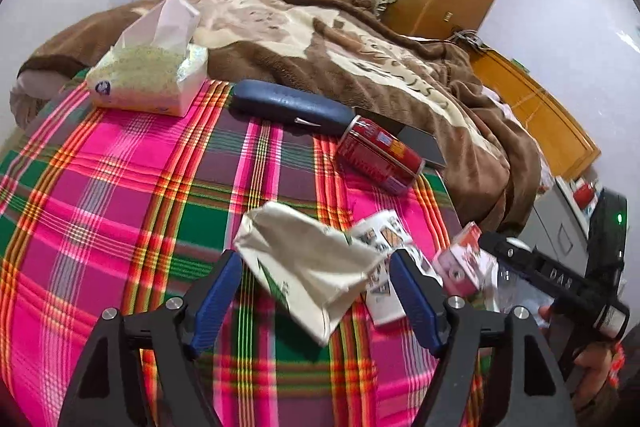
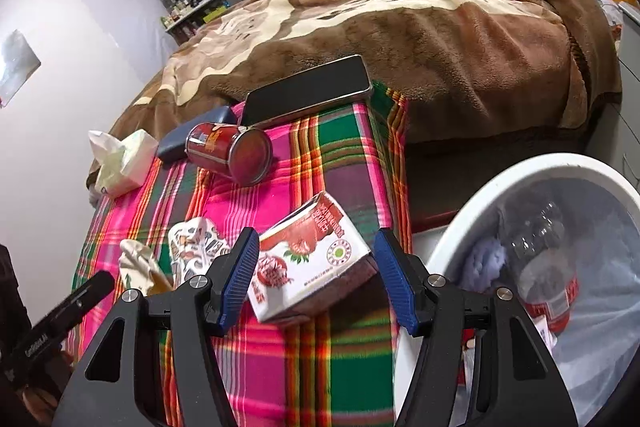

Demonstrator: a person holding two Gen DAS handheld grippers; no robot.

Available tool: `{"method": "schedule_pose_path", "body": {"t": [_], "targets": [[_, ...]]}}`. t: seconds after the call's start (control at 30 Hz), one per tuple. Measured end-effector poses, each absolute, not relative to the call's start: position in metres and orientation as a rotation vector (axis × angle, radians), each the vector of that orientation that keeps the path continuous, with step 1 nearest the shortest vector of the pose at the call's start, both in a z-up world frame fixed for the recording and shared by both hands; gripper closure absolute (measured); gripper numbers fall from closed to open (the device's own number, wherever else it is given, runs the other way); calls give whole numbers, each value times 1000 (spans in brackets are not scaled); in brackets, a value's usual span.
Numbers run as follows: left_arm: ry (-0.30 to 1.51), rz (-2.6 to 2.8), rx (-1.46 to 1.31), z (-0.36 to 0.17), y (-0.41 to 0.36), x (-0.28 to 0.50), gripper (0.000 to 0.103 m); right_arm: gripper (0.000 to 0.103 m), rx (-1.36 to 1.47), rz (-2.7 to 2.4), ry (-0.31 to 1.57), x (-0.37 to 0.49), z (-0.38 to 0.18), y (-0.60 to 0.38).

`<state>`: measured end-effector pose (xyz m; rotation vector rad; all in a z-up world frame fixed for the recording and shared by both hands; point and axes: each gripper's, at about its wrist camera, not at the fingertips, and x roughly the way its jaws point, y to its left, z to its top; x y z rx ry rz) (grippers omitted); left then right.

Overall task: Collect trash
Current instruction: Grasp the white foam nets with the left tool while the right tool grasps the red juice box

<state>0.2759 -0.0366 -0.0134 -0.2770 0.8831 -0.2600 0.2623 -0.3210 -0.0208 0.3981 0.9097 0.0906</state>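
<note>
Over the bed (image 1: 120,187) with its bright plaid cover, the left hand-held gripper (image 1: 316,279) stands with its blue pads apart, and a crumpled cream paper bag (image 1: 308,267) sits between them; the pads look clear of it on both sides, so nothing is gripped. Just right of that bag lies a printed wrapper (image 1: 384,247), partly tucked under it. The right hand-held gripper (image 2: 316,267) is spread too, framing a strawberry-printed carton (image 2: 312,259) that rests on the cover; the left pad is right against the carton's edge, the right pad stands off, and whether either presses cannot be told. Further up the bed a red can (image 2: 228,155) lies on its side, touching a dark blue case (image 1: 288,103), with a phone (image 2: 308,91) propped at the edge of the brown blanket (image 2: 440,39). A tissue pack (image 1: 148,79) stands at the far left corner of the cover. At the right, beside the bed, a white bin (image 2: 520,171) with a clear liner holds a plastic bottle (image 2: 548,267) and other scraps.
</note>
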Motion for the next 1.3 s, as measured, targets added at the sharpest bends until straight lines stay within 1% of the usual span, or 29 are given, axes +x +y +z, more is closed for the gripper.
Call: {"method": "schedule_pose_path", "body": {"t": [0.17, 0.53, 0.7, 0.87, 1.0, 1.17, 1.3], "targets": [[902, -241, -308, -21, -39, 294, 26, 42, 392, 94, 927, 271, -24, -320], [907, -197, -228, -24, -49, 319, 23, 42, 380, 114, 952, 279, -29, -316], [909, -189, -175, -27, -53, 320, 23, 42, 383, 127, 961, 278, -29, -315], [991, -208, -140, -45, -51, 313, 23, 41, 366, 133, 966, 276, -28, -315], [1011, -199, -140, -55, -41, 305, 24, 41, 374, 124, 967, 275, -29, -316], [1001, -186, -87, -56, -28, 296, 23, 41, 373, 140, 970, 272, -29, -311], [984, -171, -109, -50, -17, 294, 23, 41, 364, 144, 963, 272, -29, -308]]}}
